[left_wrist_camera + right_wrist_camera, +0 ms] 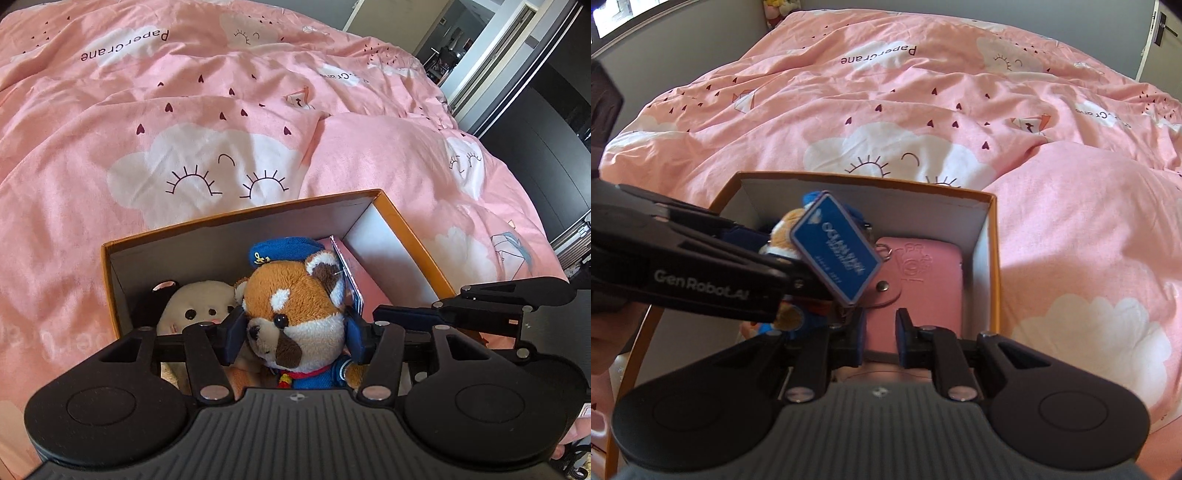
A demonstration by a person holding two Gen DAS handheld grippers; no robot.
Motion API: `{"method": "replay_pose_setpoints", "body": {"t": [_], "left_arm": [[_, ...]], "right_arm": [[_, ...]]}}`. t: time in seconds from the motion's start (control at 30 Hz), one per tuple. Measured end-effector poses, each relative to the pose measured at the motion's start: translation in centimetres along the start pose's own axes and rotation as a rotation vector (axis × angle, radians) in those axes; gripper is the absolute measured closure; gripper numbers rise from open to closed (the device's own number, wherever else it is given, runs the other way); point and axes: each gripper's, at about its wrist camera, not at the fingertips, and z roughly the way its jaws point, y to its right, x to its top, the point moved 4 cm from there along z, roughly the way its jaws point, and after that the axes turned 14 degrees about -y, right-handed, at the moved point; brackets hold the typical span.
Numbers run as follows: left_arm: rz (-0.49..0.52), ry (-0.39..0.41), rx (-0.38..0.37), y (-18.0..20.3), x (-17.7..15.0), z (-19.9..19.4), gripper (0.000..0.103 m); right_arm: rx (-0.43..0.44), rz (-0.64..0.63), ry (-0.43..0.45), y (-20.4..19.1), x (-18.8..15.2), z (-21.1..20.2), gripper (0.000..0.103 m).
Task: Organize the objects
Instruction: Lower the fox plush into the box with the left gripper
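Note:
An orange cardboard box (413,236) with white inner walls sits on the bed. My left gripper (295,332) is shut on a red panda plush (295,310) with a blue cap and holds it inside the box. A cream plush (199,306) lies in the box to its left. In the right wrist view my right gripper (880,339) has its jaws around the near edge of a pink wallet (923,280) lying in the box (993,258); whether it grips is unclear. The panda's blue tag (836,249) hangs over the wallet. The left gripper (768,251) enters from the left.
A pink duvet (184,129) with cloud and heart prints covers the bed around the box. Dark furniture and a doorway (535,92) stand beyond the bed's right side. Grey walls (683,44) border the bed's far end.

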Motion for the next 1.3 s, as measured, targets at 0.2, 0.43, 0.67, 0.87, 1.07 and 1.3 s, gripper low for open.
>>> {"method": "replay_pose_setpoints", "body": {"t": [0.2, 0.43, 0.67, 0.87, 1.07, 1.3], "left_arm": [[0.070, -0.016, -0.002, 0.4, 0.3, -1.2, 0.028], [0.316, -0.065, 0.066, 0.9, 0.5, -3.7, 0.028], [0.638, -0.116, 0.256, 2.0, -0.4, -1.5, 0.033], [0.895, -0.176, 0.325, 3.6, -1.0, 2.0, 0.033], [0.962, -0.256, 0.353, 2.9, -0.7, 4.2, 0.040], [0.856, -0.288, 0.391, 1.7, -0.7, 4.3, 0.046]], "right_arm": [[0.006, -0.015, 0.036, -0.6, 0.2, -0.5, 0.073], [0.010, 0.001, 0.055, 0.0, 0.1, -1.5, 0.067], [0.099, 0.041, 0.059, 0.0, 0.2, -1.6, 0.053], [0.107, 0.009, 0.048, -0.4, 0.8, -0.6, 0.048], [0.180, 0.058, 0.028, 0.1, 1.6, 0.5, 0.047], [0.145, 0.045, 0.001, -1.0, 2.3, 1.7, 0.053]]}}
